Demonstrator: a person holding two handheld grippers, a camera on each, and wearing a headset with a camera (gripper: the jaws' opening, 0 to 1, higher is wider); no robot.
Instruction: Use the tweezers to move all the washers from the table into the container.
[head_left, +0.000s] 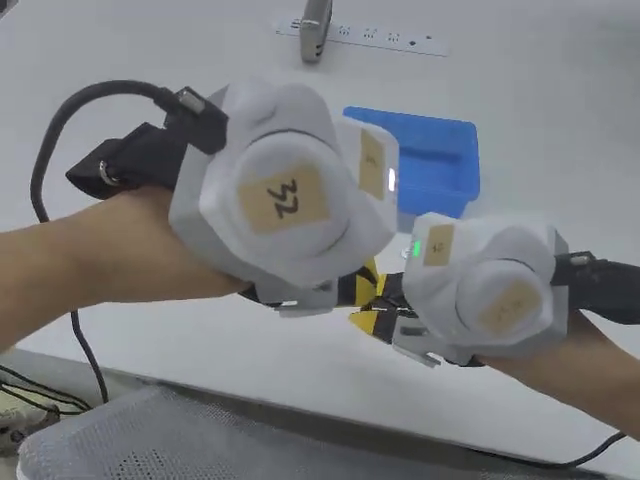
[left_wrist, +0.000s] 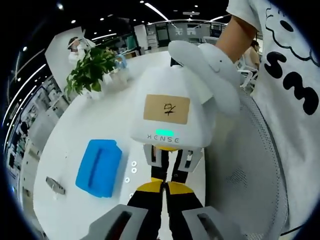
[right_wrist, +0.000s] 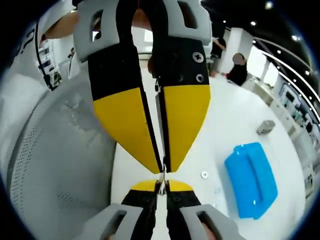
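Yellow-and-black fingers of the two grippers meet tip to tip in the head view, between the white housings. The left gripper (head_left: 362, 288) reaches in from the person's left hand and the right gripper (head_left: 392, 305) from the right hand. From up here I cannot tell how tightly either pair is pressed. Beyond the fingers, on the white bench (head_left: 560, 110), sits the blue container (head_left: 432, 160), with a power strip (head_left: 365, 35) farther back.

In the left gripper view, the left gripper (left_wrist: 164, 187) raises its fingers from the bottom, pressed nearly together, and the right gripper (left_wrist: 168, 172) points back at them from above. Left of the fingers a few washers (left_wrist: 133, 167) lie loose on the bench, with the container (left_wrist: 98, 167) just past them and a small grey object (left_wrist: 55, 185) farther left.

In the right gripper view, the left gripper (right_wrist: 163, 167) comes down from the top, its yellow fingers closed on a thin metal strip (the tweezers (right_wrist: 161, 179), as far as I can tell). The strip's end runs into the right gripper (right_wrist: 161, 189), whose own fingers also pinch it. Right of the fingers one of the washers (right_wrist: 204, 174) lies on the bench, apart from the container (right_wrist: 251, 180) beyond it.
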